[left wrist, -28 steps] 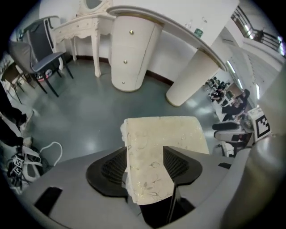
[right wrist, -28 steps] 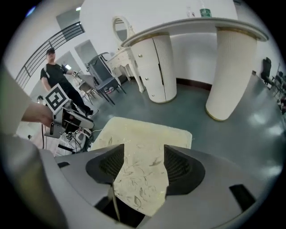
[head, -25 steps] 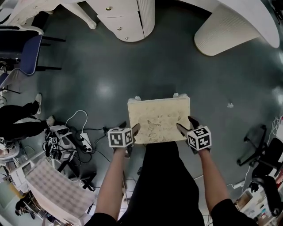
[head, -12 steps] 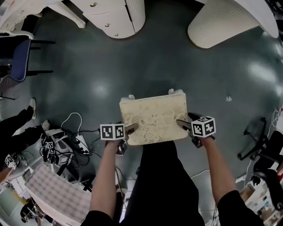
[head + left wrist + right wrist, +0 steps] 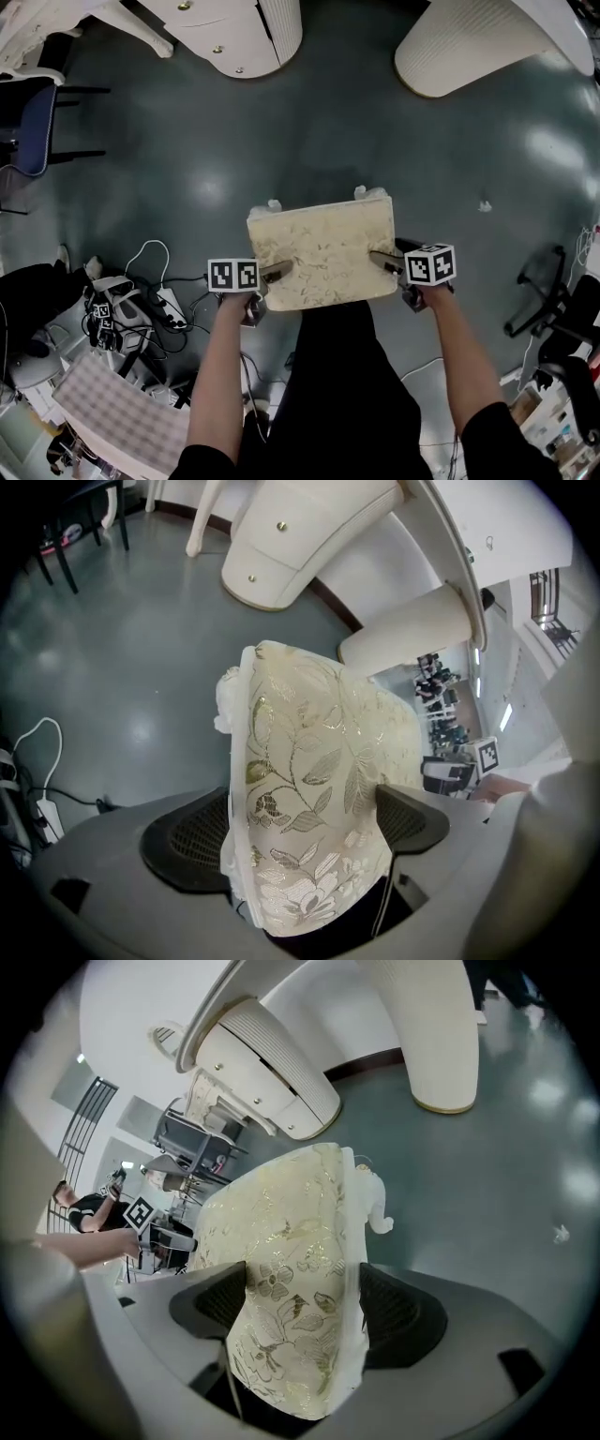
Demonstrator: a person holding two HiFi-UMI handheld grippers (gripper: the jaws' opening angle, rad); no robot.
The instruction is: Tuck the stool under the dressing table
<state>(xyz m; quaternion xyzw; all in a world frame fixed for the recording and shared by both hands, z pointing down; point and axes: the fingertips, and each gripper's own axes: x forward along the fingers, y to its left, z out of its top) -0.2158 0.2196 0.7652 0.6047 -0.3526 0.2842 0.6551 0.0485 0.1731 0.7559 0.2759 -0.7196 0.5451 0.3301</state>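
Observation:
The stool [image 5: 323, 248] has a cream cushion with a gold leaf pattern and stands on the dark floor in front of me. My left gripper [image 5: 278, 272] straddles its left edge and my right gripper [image 5: 382, 261] its right edge. Both pairs of jaws have just been opening, and the cushion edge still lies between them. In the left gripper view the stool [image 5: 309, 789] fills the gap of the left gripper [image 5: 300, 832]. The right gripper view shows the same stool [image 5: 291, 1269] inside the right gripper [image 5: 300, 1312]. The white dressing table [image 5: 234, 37] stands beyond, across open floor.
A white ribbed pedestal [image 5: 469, 47] stands at the far right of the dressing table. A blue chair [image 5: 28, 122] is at the left. Cables and a power strip [image 5: 159, 300] lie near my left arm. A black chair base [image 5: 553, 309] stands at the right.
Both grippers and the stool have sunk toward the floor. The marker cubes have drawn outward from the cushion as the jaws spread.

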